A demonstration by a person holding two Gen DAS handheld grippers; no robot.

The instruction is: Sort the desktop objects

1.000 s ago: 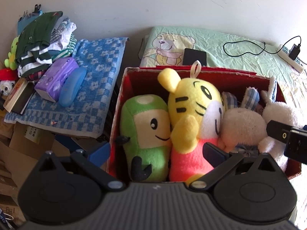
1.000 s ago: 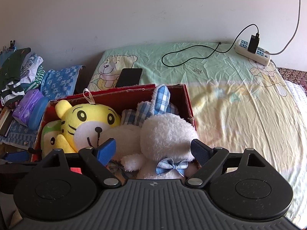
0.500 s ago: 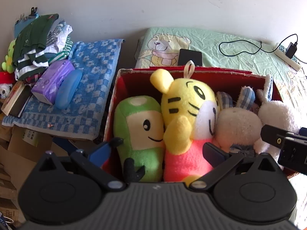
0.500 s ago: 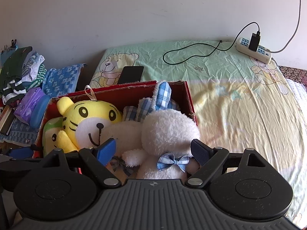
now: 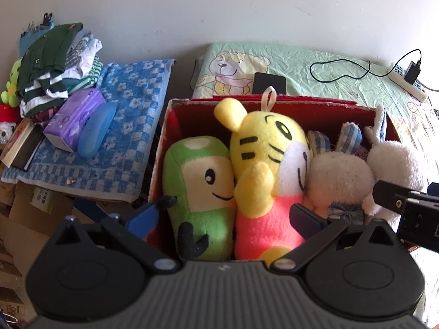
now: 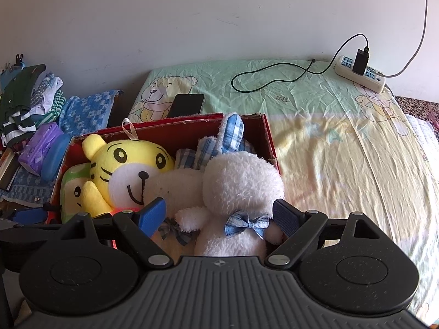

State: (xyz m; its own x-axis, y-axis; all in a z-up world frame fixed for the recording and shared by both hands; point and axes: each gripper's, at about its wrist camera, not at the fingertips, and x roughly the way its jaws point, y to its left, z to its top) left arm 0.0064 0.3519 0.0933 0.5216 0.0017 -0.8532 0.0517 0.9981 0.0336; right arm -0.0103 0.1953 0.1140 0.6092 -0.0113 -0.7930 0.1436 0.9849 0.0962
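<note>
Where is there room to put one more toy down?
The red box is packed full of plush toys. The sheet right of the box, below the black cable and power strip, lies bare. The blue towel has room beside the blue case.

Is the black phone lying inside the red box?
No, the phone lies flat on the green bed sheet, just behind the back wall of the red box.

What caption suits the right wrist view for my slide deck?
Open right gripper poised over a white bunny plush packed beside a yellow tiger plush in a red box.
</note>
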